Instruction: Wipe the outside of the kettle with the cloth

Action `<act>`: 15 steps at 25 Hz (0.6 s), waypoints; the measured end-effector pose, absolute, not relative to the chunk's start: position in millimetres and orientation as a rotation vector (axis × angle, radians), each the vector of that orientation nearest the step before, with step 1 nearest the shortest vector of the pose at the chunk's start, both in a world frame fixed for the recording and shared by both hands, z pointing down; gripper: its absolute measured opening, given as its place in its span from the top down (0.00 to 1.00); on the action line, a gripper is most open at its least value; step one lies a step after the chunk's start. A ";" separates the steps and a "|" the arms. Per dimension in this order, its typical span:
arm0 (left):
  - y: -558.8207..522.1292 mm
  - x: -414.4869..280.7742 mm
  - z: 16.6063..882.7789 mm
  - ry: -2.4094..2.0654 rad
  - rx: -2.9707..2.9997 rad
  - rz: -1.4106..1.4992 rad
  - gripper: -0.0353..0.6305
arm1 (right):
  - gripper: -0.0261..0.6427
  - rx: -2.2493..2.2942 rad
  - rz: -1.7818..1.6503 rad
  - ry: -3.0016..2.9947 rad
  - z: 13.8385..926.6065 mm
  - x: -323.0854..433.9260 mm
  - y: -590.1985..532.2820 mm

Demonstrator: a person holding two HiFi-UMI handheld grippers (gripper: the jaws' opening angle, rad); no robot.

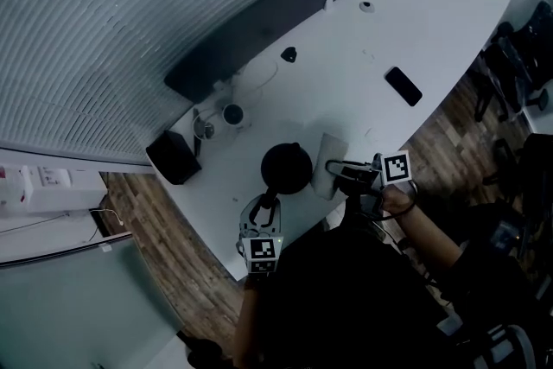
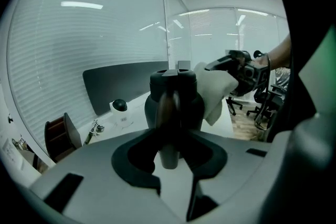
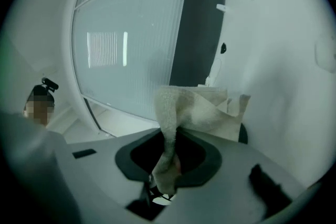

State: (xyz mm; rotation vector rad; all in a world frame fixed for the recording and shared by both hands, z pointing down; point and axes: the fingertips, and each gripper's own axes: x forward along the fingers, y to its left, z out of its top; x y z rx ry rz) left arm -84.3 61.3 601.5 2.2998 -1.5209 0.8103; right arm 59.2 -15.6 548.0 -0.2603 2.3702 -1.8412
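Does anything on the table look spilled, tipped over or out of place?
Nothing stands out. The kettle stands upright on the table, the left gripper on its handle, the right gripper holding the cloth beside it; no spill shows.

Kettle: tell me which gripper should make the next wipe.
Right. The right gripper is shut on the cloth, which hangs right beside the kettle. The left gripper is clamped on the kettle's handle, steadying it, so it is best left there.
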 end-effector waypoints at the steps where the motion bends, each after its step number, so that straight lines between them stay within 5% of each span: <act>1: 61.0 -83.5 601.3 -1.518 2.295 0.808 0.76 | 0.87 -0.224 -1.839 2.410 544.4 46.6 -16.6; 15: 53.0 -80.7 614.0 -1.420 2.267 0.950 0.76 | 0.87 -0.493 -2.179 2.196 657.9 41.0 -14.4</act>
